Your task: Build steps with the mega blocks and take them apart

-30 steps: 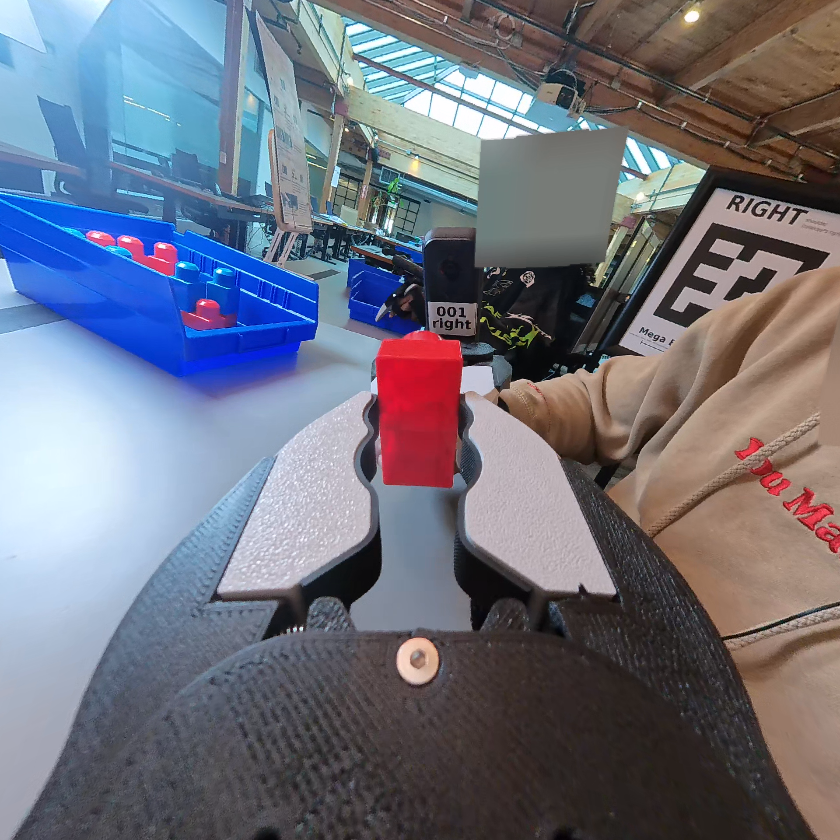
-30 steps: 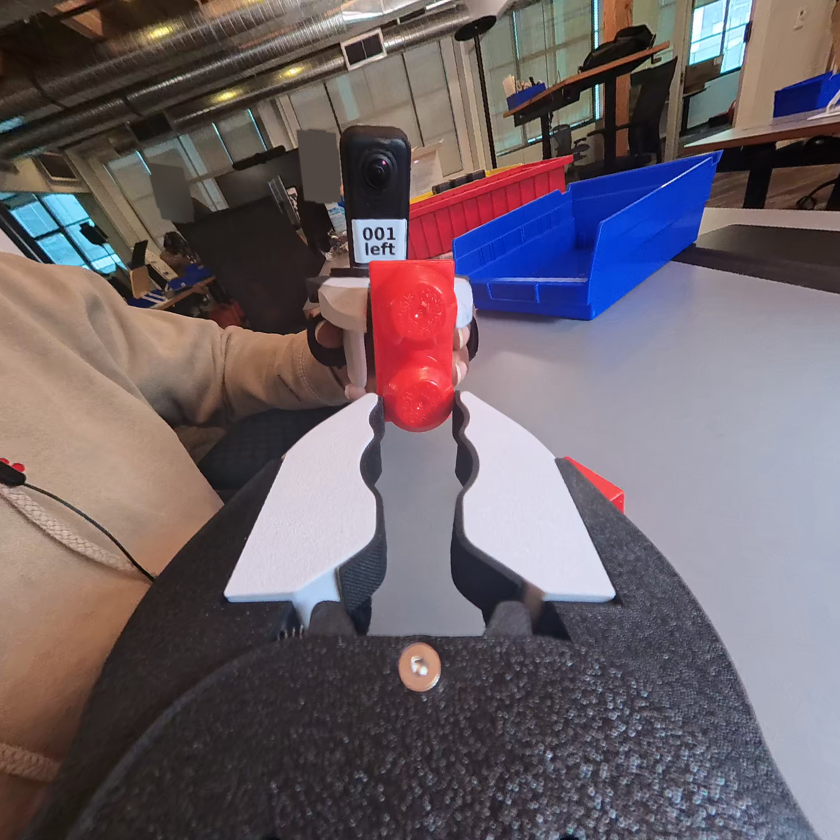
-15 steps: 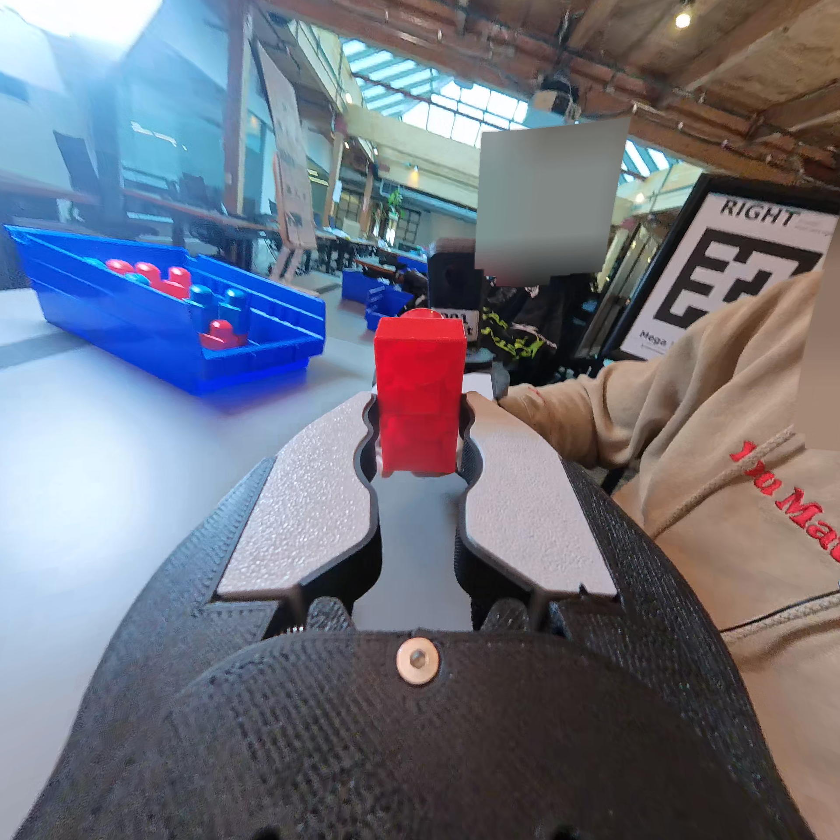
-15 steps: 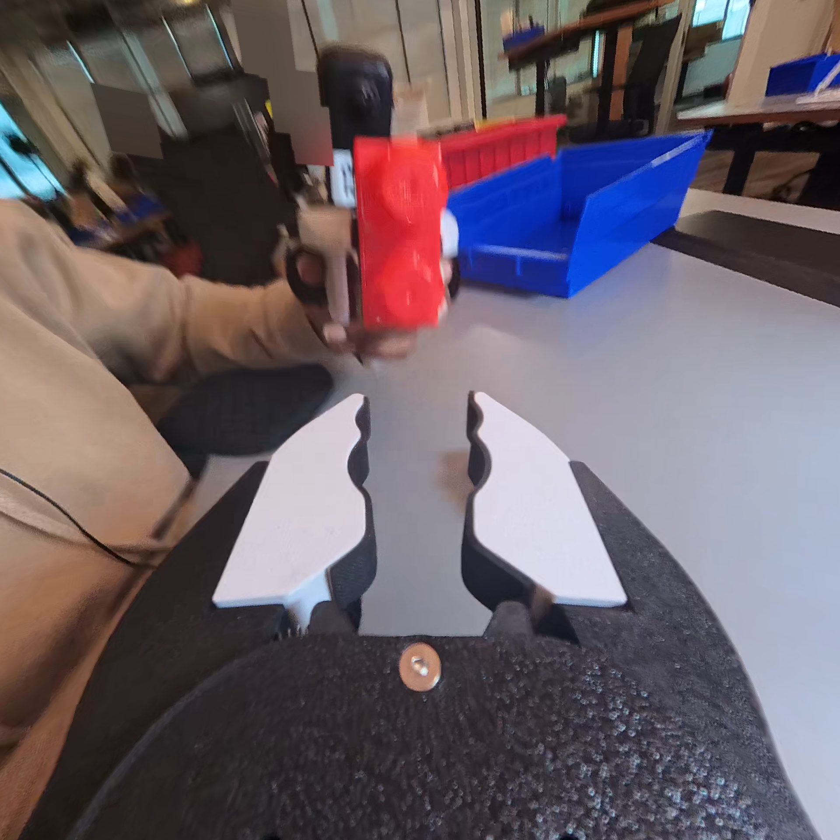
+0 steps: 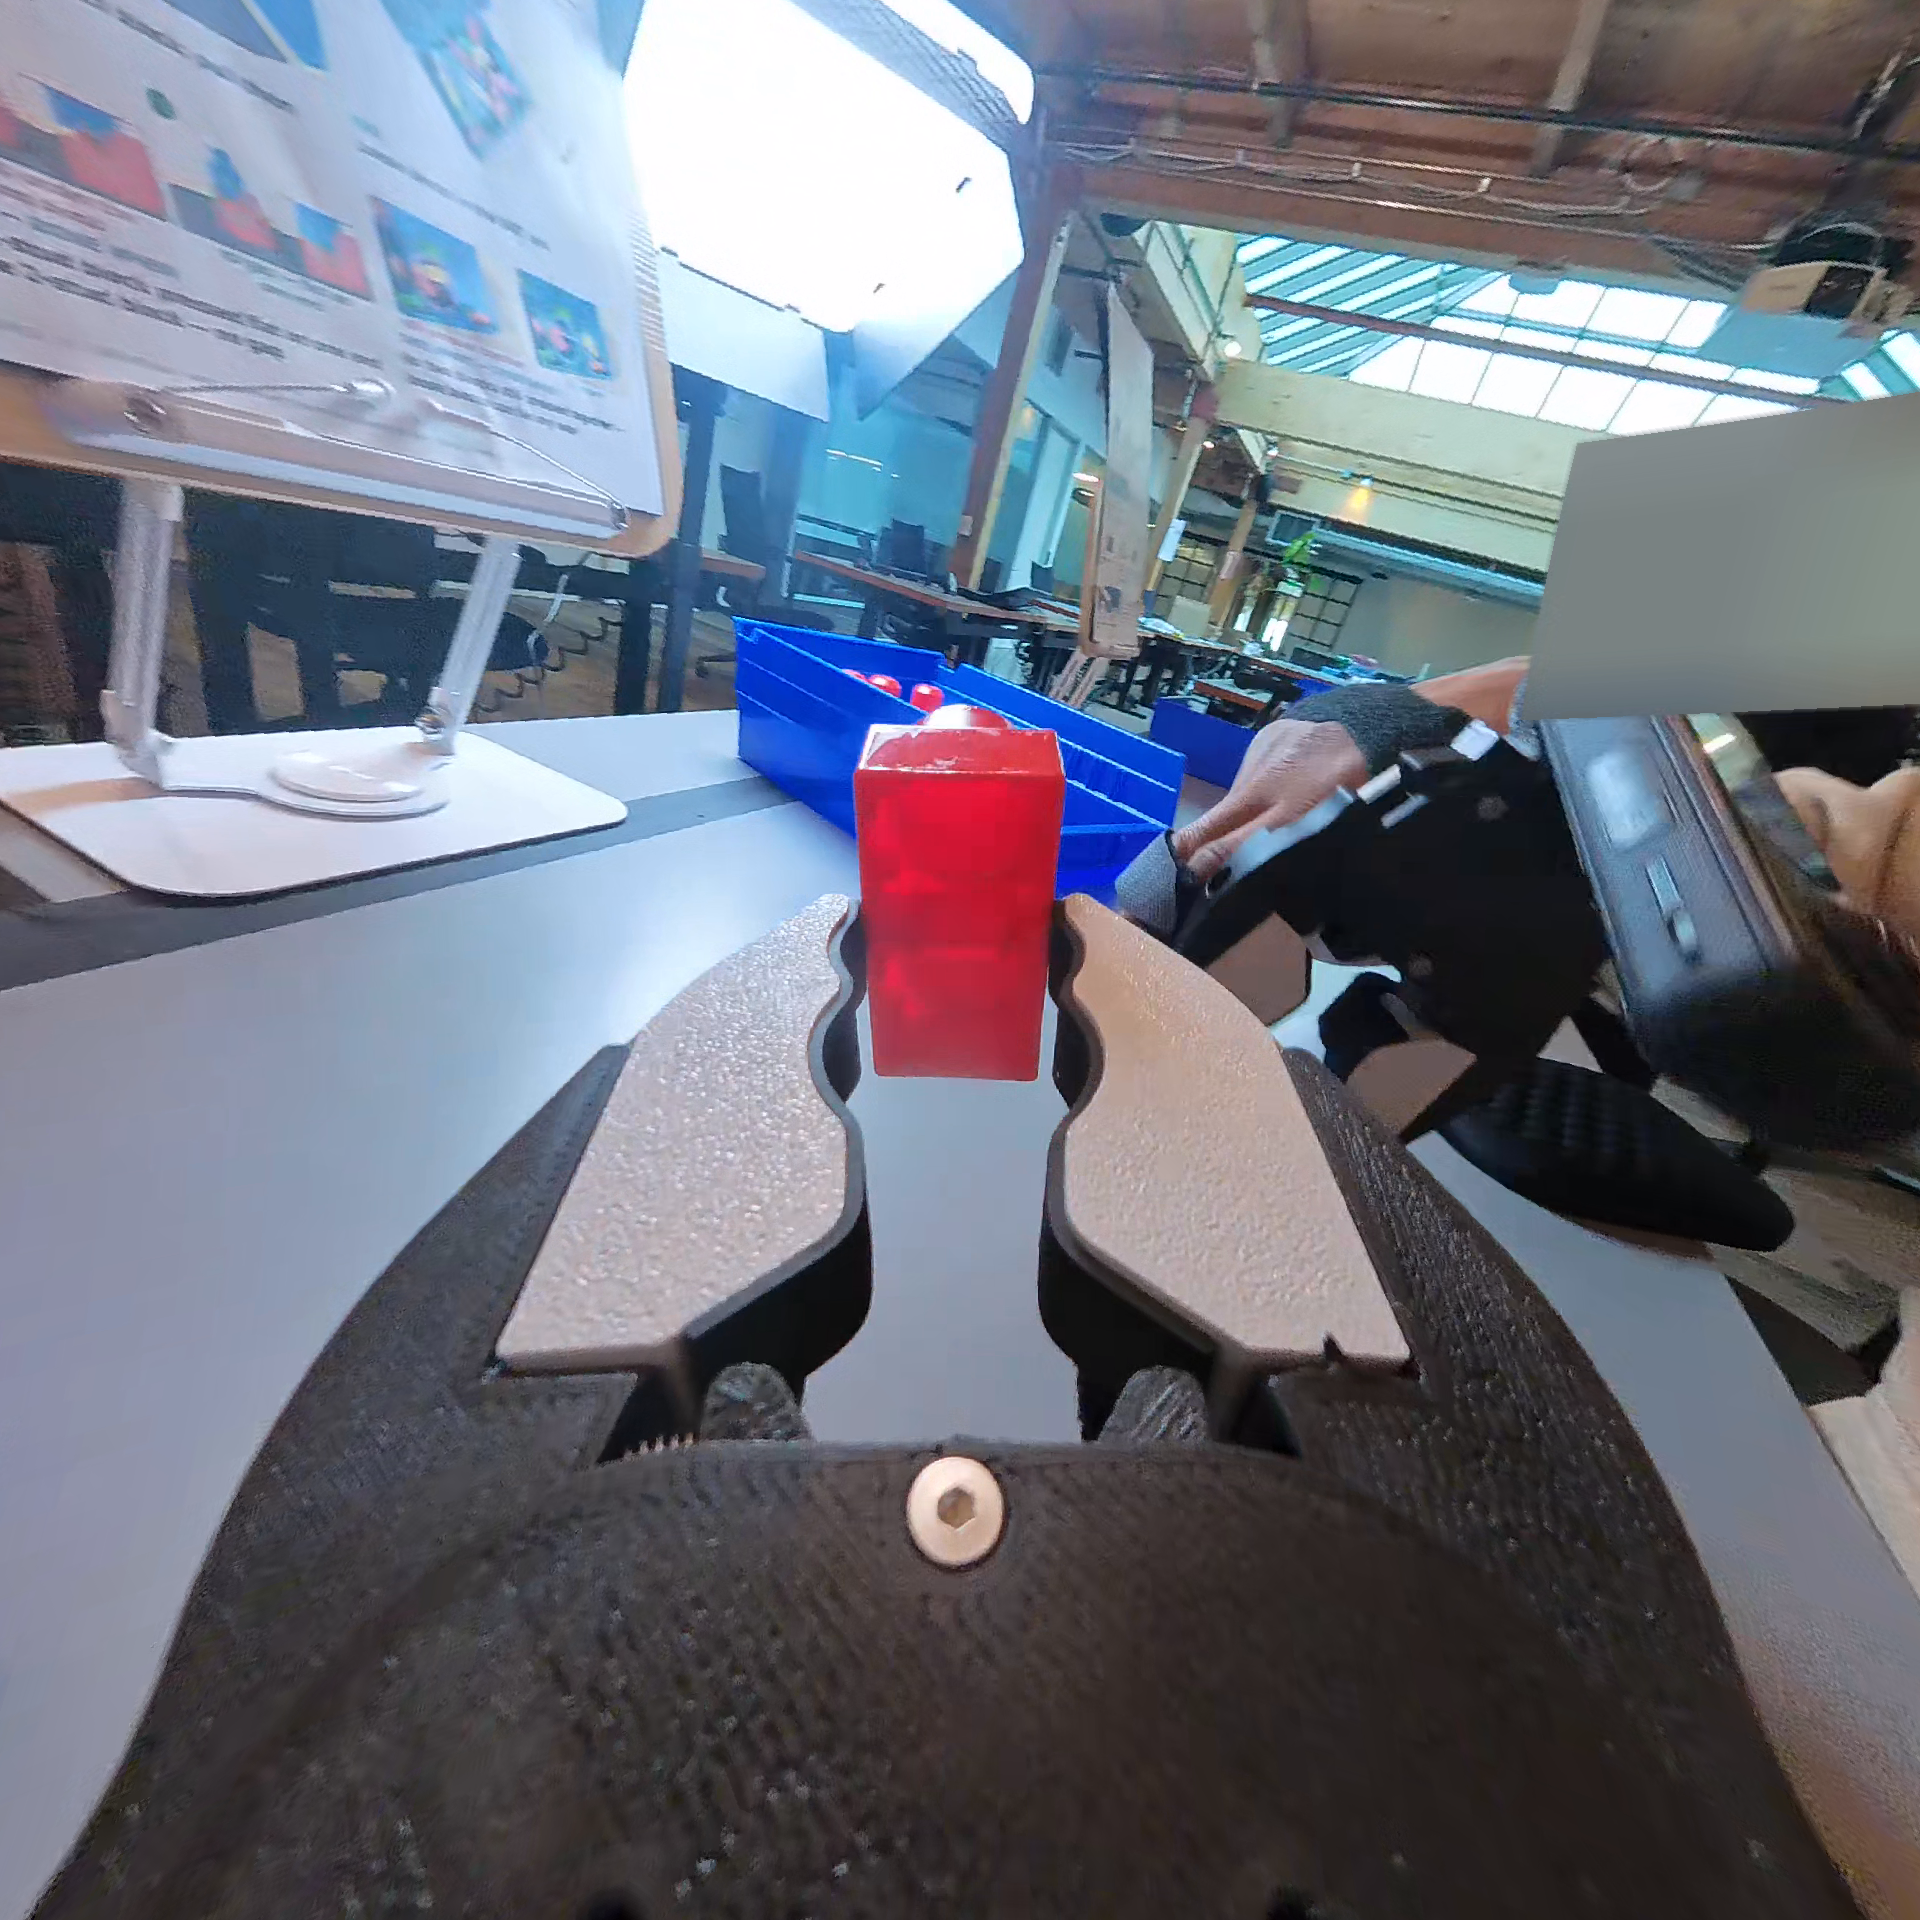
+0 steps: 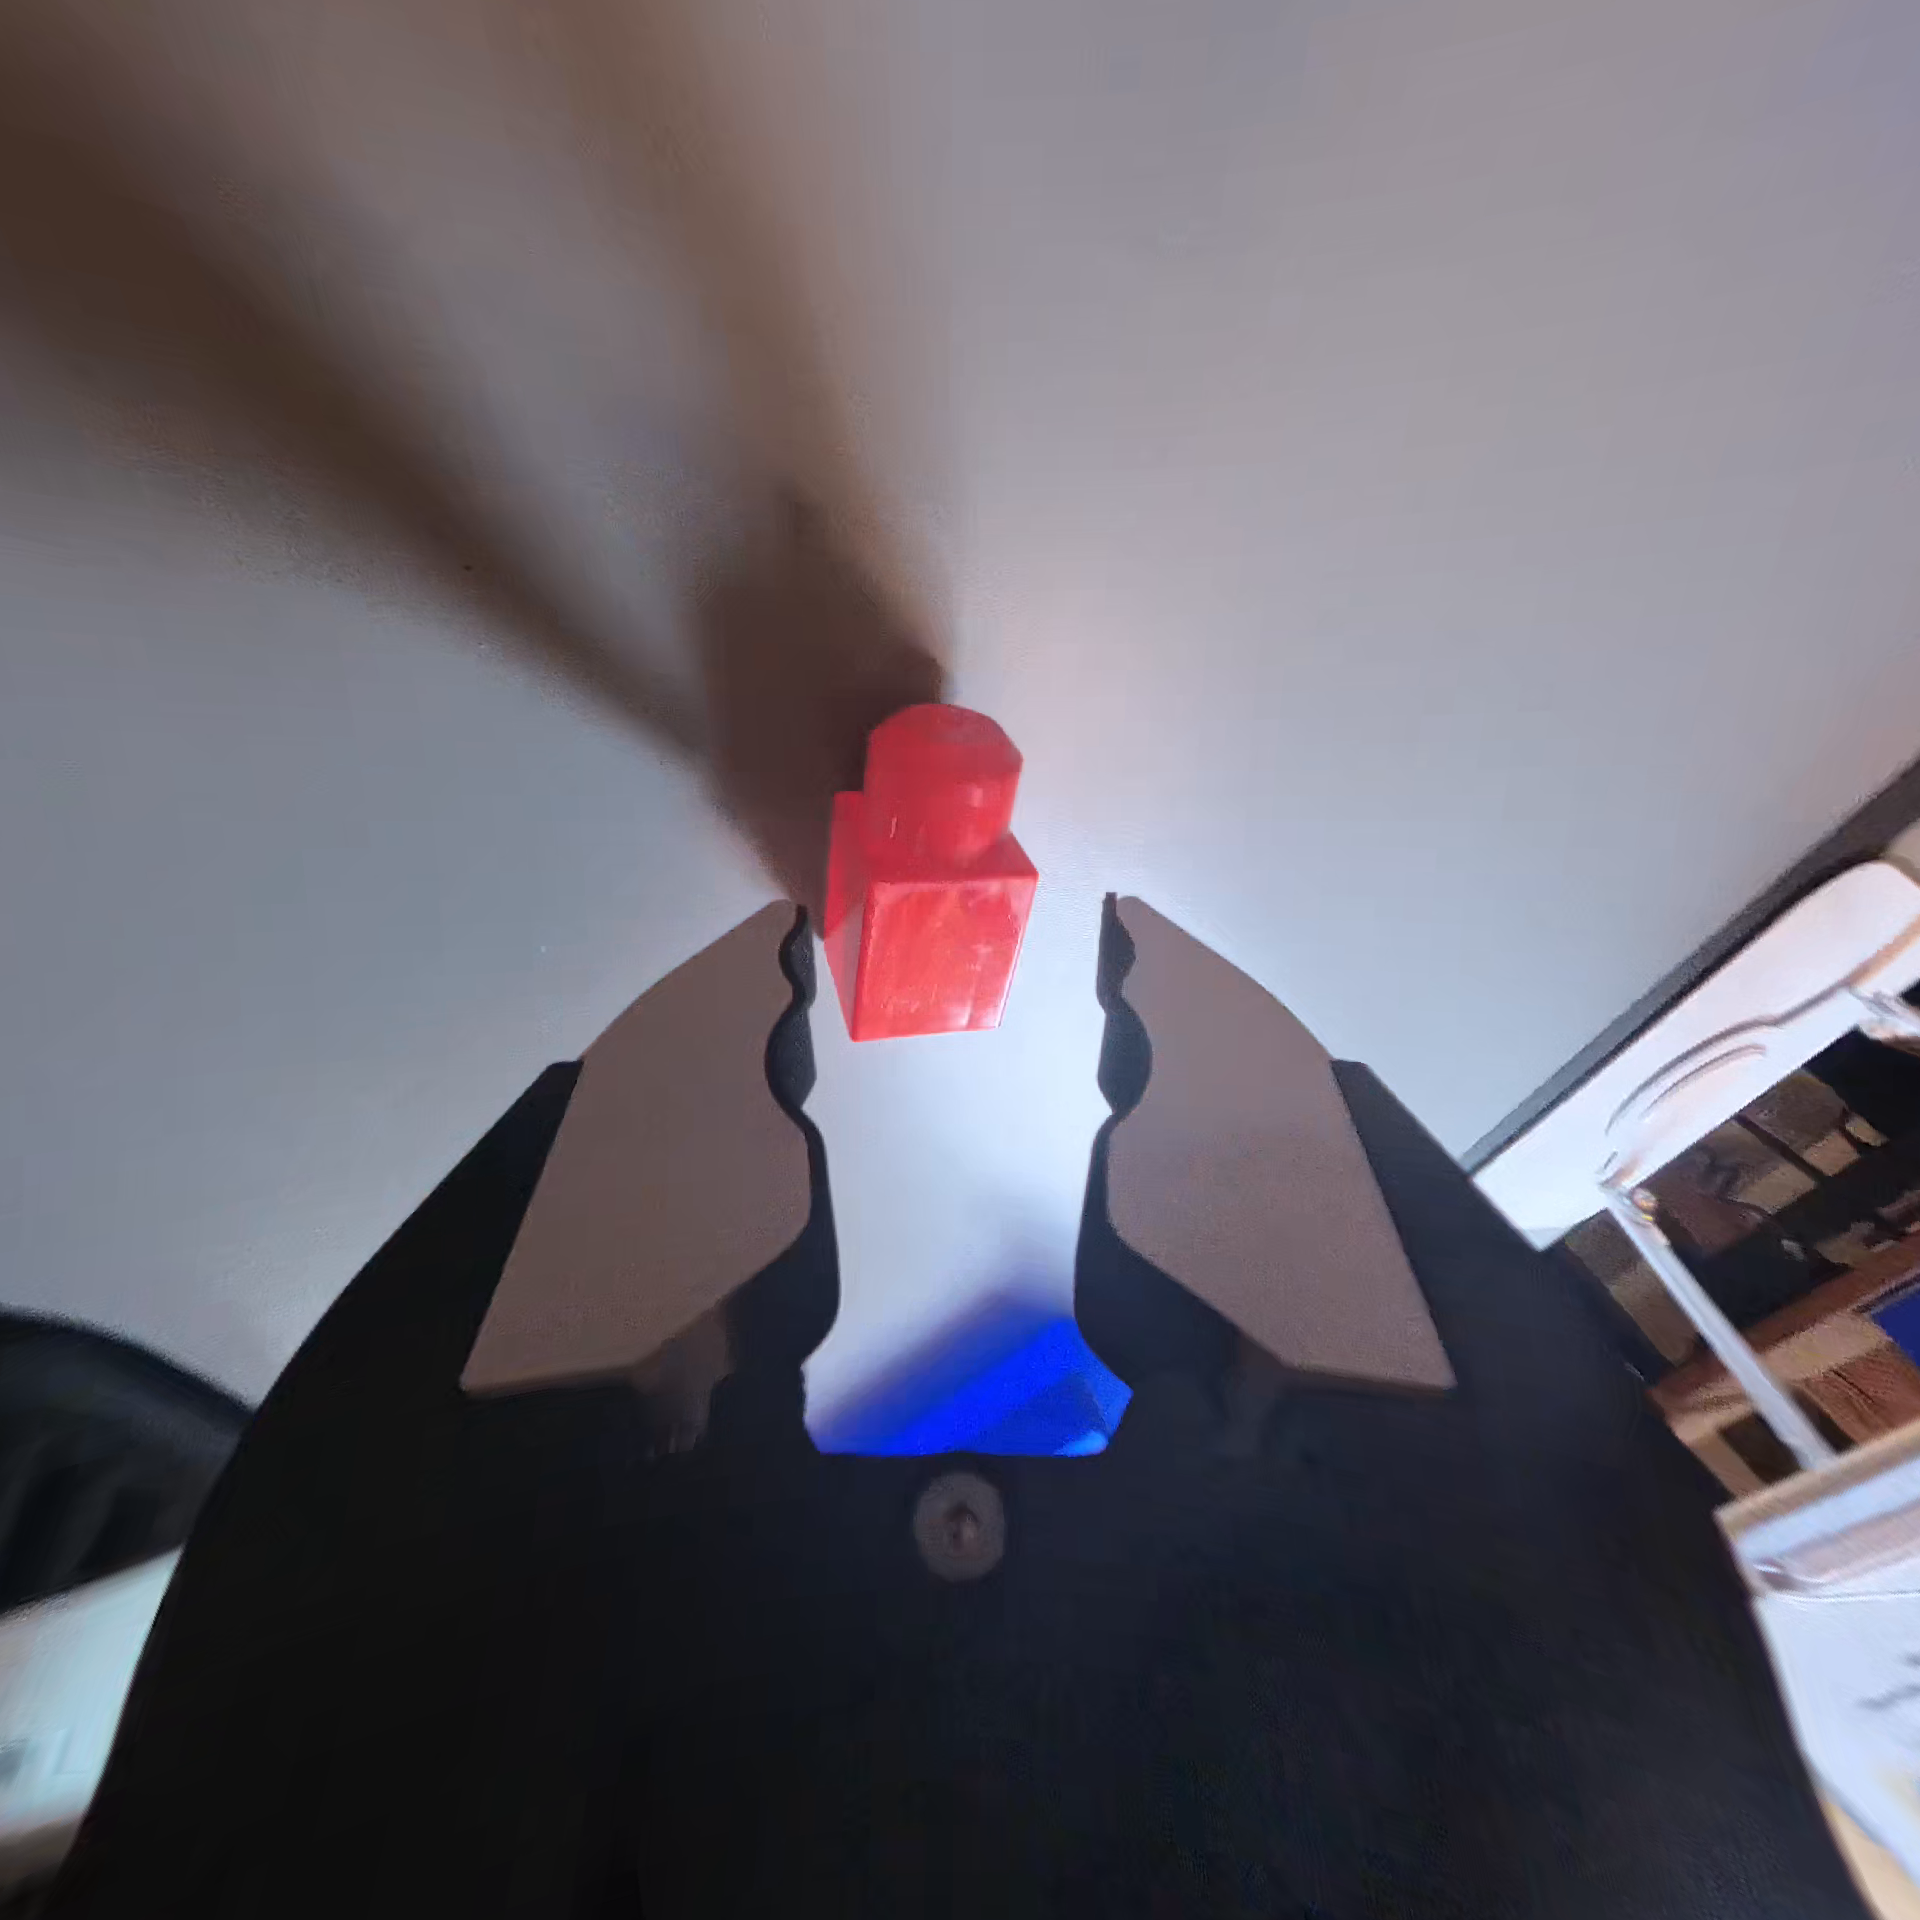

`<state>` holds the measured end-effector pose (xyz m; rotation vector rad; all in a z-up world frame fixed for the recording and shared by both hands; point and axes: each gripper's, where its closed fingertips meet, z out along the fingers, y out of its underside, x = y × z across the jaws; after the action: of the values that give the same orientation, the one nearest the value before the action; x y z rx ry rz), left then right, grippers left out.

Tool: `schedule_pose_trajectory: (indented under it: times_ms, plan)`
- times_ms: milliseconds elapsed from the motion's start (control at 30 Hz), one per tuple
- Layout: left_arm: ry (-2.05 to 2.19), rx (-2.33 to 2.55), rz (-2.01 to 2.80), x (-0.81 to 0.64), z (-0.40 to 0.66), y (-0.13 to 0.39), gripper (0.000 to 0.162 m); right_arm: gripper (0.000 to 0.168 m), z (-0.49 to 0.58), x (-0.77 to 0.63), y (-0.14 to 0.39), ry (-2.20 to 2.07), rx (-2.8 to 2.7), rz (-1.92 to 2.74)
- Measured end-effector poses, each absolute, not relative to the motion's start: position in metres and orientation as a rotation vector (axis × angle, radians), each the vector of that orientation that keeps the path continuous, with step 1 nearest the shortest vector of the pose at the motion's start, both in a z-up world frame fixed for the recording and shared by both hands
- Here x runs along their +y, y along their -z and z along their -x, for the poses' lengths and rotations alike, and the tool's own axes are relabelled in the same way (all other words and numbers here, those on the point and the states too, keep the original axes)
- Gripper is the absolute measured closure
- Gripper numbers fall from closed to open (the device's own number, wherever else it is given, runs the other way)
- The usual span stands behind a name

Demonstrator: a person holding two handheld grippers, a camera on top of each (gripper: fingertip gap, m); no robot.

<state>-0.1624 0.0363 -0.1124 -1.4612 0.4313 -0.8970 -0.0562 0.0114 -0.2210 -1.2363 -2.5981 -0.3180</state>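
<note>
Red two-stud block [image 5: 956,914] sits clamped upright between the left gripper [image 5: 954,935] jaws, above the grey surface [image 5: 312,1091]; the right gripper [image 6: 951,935] hangs with jaws apart over a small red single-stud block [image 6: 930,914] lying on that surface; best to centre it, then close squarely on its glossy flat sides.

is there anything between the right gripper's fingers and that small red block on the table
Nothing visible. The right gripper is open, and the small red block sits at its fingertips, nearer one finger, on bare table.
</note>
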Motion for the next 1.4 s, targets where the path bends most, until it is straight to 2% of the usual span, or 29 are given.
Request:
schedule_pose_trajectory:
  times_ms: [233, 367, 433, 533, 667, 800, 1033, 1267, 1400]
  plan:
    - [0.790, 0.397, 1.471, 0.044, 0.186, 0.111, 0.128, 0.118, 0.054, 0.008, 0.236, 0.950, -2.958, 1.132]
    - [0.764, 0.389, 1.478, 0.046, 0.192, 0.111, 0.128, 0.131, 0.051, 0.015, 0.248, 1.030, -3.010, 1.103]
    - [0.761, 0.383, 1.475, 0.046, 0.194, 0.110, 0.128, 0.132, 0.056, 0.012, 0.241, 0.792, -2.978, 1.157]
    - [0.787, 0.377, 1.456, 0.043, 0.193, 0.105, 0.128, 0.132, 0.078, -0.003, 0.207, 0.064, -2.746, 1.248]
    - [0.893, 0.404, 1.416, 0.033, 0.174, 0.098, 0.128, 0.132, 0.086, -0.006, 0.121, -0.794, -2.082, 1.223]
    - [1.057, 0.474, 1.354, 0.010, 0.135, 0.087, 0.128, 0.132, 0.050, 0.015, 0.055, -1.306, -1.333, 1.202]
    - [1.245, 0.556, 1.292, -0.021, 0.073, 0.073, 0.128, 0.132, 0.023, 0.010, 0.036, -1.707, -0.670, 1.125]
    - [1.232, 0.620, 1.366, -0.029, 0.047, 0.081, 0.128, 0.132, 0.039, -0.005, 0.040, -1.763, -0.656, 1.105]
    - [1.257, 0.643, 1.446, -0.028, 0.045, 0.096, 0.128, 0.132, 0.044, -0.007, 0.056, -1.659, -0.810, 1.164]
